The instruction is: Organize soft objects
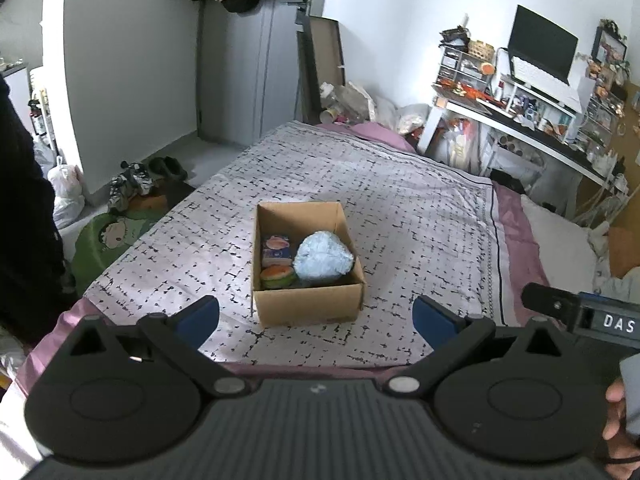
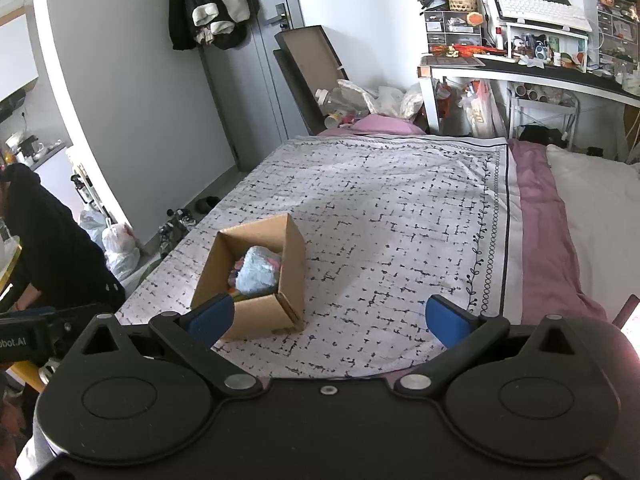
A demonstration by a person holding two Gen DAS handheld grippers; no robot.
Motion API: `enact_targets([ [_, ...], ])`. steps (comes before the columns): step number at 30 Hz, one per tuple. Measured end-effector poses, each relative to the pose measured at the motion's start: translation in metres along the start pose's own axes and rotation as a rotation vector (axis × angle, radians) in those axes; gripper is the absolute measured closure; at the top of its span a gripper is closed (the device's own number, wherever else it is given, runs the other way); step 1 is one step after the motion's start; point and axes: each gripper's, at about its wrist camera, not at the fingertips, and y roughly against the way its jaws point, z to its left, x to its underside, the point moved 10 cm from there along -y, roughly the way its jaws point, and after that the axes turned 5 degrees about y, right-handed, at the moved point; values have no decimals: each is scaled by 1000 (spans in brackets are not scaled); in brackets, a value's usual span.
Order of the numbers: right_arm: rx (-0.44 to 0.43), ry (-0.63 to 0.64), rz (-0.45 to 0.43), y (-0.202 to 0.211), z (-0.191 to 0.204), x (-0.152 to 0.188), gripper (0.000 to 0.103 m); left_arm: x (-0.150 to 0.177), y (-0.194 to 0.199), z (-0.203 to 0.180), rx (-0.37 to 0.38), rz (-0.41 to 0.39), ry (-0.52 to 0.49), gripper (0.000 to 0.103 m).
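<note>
Both your grippers, left gripper [image 1: 316, 314] and right gripper [image 2: 328, 318], are spread wide and empty, near edge of the bed [image 1: 400, 200]. Risk: knock the light cardboard box [image 1: 308, 304] and it slides or tips. Inside it: pale blue soft bundle [image 1: 323, 255] right, orange-green toy [image 1: 277, 275] near-left, printed pack [image 1: 276, 250] behind.

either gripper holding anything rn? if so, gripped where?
Nothing held. Left gripper and right gripper are both wide open and empty; the soft items, like the blue plush, sit in the cardboard box.
</note>
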Motion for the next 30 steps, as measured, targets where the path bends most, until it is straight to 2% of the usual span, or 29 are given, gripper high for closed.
enact_targets([
  [30,62,52,10,-1,-11,6,0,4,-3,-5,-1,21,-41,1],
])
